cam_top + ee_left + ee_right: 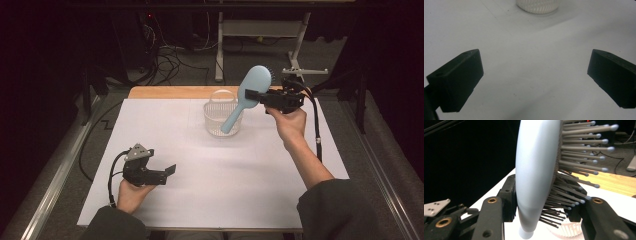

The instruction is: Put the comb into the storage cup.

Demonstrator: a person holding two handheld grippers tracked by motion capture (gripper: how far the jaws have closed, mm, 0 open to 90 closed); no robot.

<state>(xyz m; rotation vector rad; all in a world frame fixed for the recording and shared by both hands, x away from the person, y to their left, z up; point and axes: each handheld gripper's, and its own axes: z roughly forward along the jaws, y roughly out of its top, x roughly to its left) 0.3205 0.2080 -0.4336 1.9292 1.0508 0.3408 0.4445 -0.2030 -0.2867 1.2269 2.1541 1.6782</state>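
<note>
A light blue hairbrush [253, 84] hangs tilted above the table, head up and handle slanting down left. My right gripper [251, 95] is shut on it at the base of the head, one jaw on the smooth back and the other in the bristles [579, 165]. In the right gripper view the hairbrush [534, 170] stands between the jaws of the right gripper [544, 210]. The handle's tip overlaps a white slatted basket [216, 120]; I cannot tell if it is inside. My left gripper [169, 172] rests open at the front left, nothing between its jaws [535, 75].
A white sheet [200, 170] covers the table, with a wooden strip [170, 92] along its far edge. The basket [537, 6] lies ahead of the left gripper. Metal rails run along both sides. Cables [170, 60] and a desk frame [260, 30] are on the floor behind.
</note>
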